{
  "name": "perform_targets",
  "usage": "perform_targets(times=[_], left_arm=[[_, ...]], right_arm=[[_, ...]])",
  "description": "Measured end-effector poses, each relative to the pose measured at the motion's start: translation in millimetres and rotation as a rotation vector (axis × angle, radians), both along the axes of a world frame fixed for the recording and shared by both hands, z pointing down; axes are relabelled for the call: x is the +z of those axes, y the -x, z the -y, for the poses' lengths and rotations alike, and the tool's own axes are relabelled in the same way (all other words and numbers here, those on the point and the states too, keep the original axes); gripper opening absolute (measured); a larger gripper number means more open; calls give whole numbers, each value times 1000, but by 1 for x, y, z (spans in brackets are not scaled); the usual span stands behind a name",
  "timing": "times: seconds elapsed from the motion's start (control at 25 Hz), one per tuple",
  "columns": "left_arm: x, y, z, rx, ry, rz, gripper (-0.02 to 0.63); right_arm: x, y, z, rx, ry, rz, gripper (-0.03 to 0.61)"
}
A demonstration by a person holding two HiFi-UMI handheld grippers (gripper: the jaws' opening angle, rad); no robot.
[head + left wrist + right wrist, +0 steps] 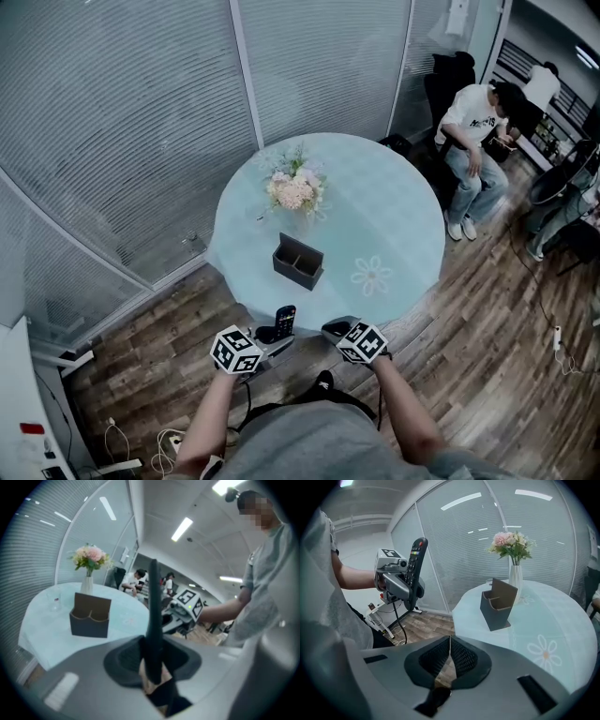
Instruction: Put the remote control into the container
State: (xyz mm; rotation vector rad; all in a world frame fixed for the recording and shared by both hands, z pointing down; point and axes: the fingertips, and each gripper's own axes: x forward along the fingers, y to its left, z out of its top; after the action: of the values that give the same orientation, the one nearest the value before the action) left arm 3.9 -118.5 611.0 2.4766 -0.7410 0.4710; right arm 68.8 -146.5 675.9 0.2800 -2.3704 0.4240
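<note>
1. Remote control [415,564]: one unit. Its button markings are too small to read.
2. Left tongs [153,649] grip its lower end. Its long axis stands upright at the near edge of the worktop [394,216].
3. Right tongs [449,641]: closed, holding nothing.
4. Container [298,261]: one, with two compartments, near the worktop's centre. One flower vase [298,192] stands behind it.

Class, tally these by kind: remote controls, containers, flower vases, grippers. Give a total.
Remote control: 1
Container: 1
Vase of flowers: 1
Grippers: 2, left gripper and right gripper
Total: 5
</note>
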Motion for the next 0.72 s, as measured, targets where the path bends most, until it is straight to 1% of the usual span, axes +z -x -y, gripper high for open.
perform_targets(times=[0.24, 0.4, 0.52, 0.72], left_arm=[[3, -13, 21, -29, -12, 12, 89], [7, -12, 31, -40, -6, 11, 89], [7, -13, 38, -40, -5, 1, 90], [12, -11, 48, -16, 1, -9, 89]], right_arm=[[5, -5, 22, -58, -9, -5, 20], [3, -3, 33, -79, -19, -6, 18], [2, -4, 41, -68, -29, -13, 18], [11, -5, 50, -43, -17, -34, 18]])
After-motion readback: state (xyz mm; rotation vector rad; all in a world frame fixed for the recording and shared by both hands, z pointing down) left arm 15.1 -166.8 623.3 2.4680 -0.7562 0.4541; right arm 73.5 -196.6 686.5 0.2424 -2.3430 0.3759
